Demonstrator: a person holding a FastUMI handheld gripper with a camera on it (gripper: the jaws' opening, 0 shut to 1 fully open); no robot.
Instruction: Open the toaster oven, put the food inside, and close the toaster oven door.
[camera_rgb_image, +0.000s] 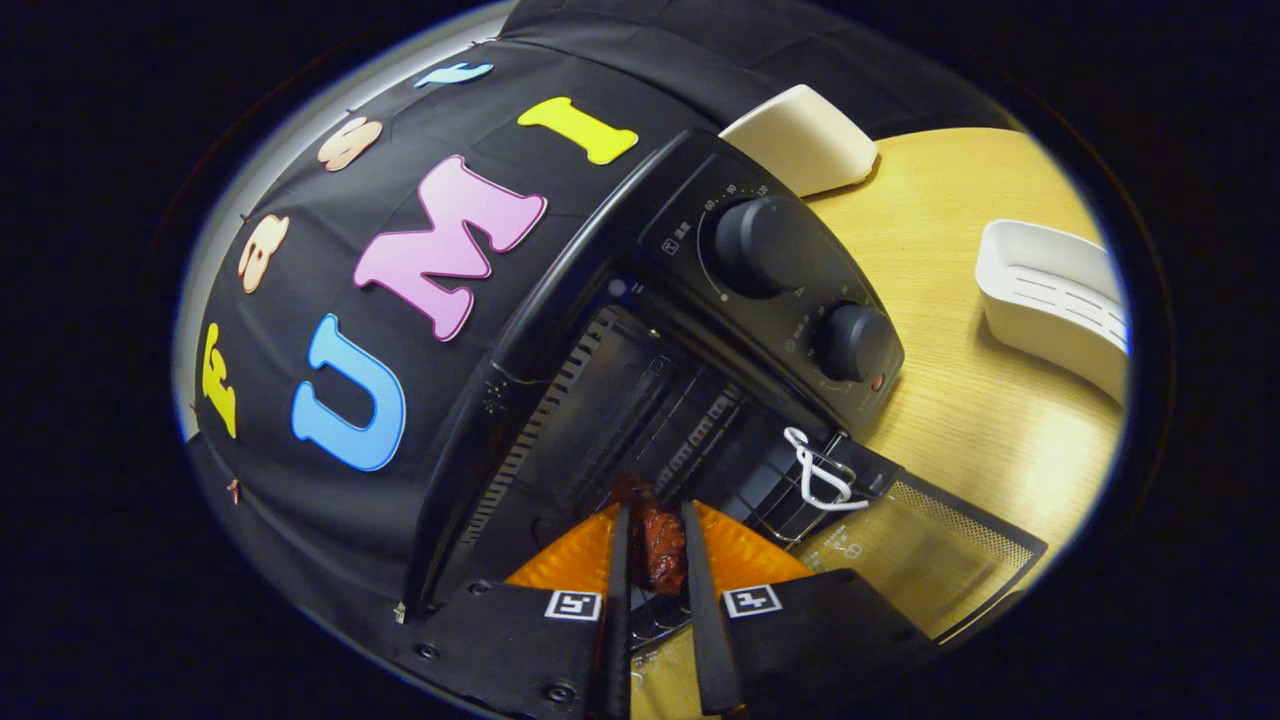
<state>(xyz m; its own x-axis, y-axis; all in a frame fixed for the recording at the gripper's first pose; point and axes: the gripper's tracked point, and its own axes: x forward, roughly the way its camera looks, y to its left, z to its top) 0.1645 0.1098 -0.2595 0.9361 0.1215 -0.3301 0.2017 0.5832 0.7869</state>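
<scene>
The black toaster oven (600, 300) stands on the wooden table with its glass door (920, 560) folded down flat. Its dark cavity and wire rack (690, 430) lie just ahead of my fingers. My gripper (655, 550) is shut on a reddish-brown piece of food (660, 545), both orange-backed fingers pressing its sides. The food hangs at the mouth of the oven, above the inner edge of the door. A white cord loop (820, 475) sits at the door's hinge side. Two black knobs (765, 245) are on the oven's control panel.
A white slotted tray (1055, 300) rests on the wooden table (960, 400) beyond the oven's knob side. A cream-coloured object (800, 140) stands behind the oven. The booth's black cloth wall rises on the oven's other side.
</scene>
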